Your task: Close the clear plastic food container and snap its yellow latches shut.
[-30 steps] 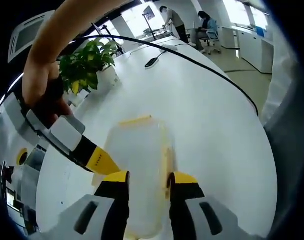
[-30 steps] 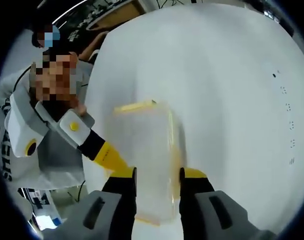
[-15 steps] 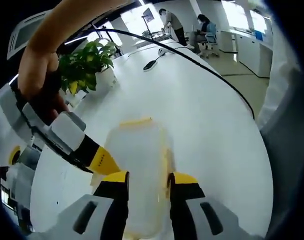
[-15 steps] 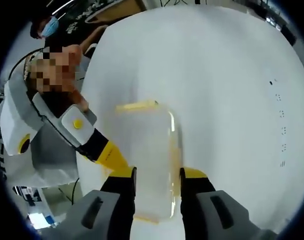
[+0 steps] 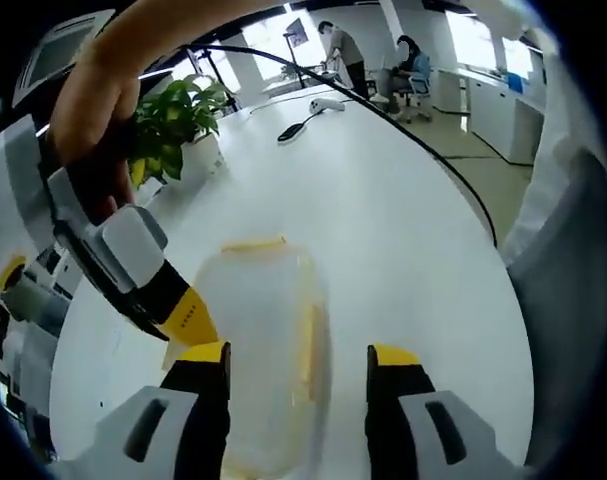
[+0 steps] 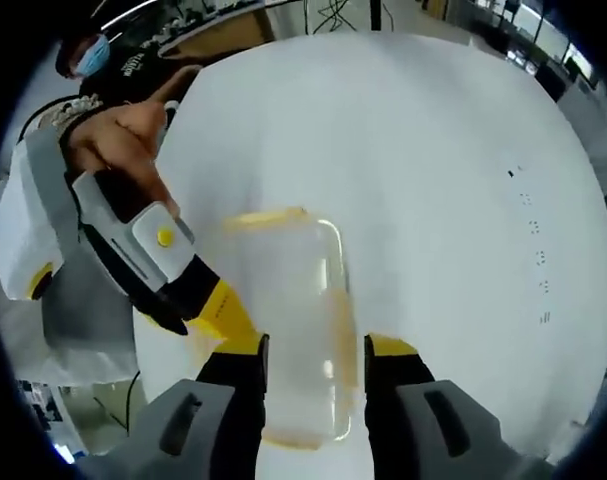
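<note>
While both grippers crowd the same clear plastic food container with yellow latches, the risk here is a shove rather than a snap: press a side latch off-centre and this light box could skid across the smooth white round surface, or the lid could ride up on the opposite edge. The left gripper has its yellow-tipped jaws spread wide, the container lying between them with clear room on one side, nothing clamped. The right gripper has its jaws narrower, straddling the container's near end; whether they touch its walls I cannot tell. Another yellow-and-black gripper tip comes in against the container's side, held by a person's hand.

The container itself sits flat on the surface, lid apparently down, cloudy and see-through, looking empty. A yellow latch runs along its far end, another down the long side. A leafy potted plant stands well beyond the container.
</note>
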`<state>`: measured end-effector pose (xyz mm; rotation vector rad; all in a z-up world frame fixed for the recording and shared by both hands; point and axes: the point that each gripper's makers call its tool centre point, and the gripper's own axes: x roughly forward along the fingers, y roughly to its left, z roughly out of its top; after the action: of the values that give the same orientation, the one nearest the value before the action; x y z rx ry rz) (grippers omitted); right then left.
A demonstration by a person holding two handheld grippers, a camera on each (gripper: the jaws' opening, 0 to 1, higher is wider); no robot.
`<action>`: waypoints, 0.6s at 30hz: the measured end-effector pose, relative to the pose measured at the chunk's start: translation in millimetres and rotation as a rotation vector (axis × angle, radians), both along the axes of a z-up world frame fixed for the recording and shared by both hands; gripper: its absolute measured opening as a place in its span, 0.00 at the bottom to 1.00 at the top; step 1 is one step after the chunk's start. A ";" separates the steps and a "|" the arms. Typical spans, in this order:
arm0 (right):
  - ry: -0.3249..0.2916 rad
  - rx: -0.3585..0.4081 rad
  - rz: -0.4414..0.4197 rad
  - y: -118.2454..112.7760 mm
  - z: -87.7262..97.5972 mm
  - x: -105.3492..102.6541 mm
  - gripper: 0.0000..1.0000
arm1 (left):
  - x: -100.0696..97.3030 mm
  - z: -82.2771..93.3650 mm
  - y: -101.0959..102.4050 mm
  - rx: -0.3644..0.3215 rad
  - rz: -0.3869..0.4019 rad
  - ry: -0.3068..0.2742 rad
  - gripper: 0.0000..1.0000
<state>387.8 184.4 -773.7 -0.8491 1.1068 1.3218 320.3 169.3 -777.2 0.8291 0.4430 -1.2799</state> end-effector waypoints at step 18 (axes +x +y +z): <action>-0.126 0.161 -0.079 3.5 11.1 4.6 0.38 | 11.5 5.3 16.1 -0.054 0.184 0.045 0.66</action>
<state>392.4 188.0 -762.6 -0.7518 0.9139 1.2558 331.8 185.4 -771.9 0.6983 0.5066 -1.1370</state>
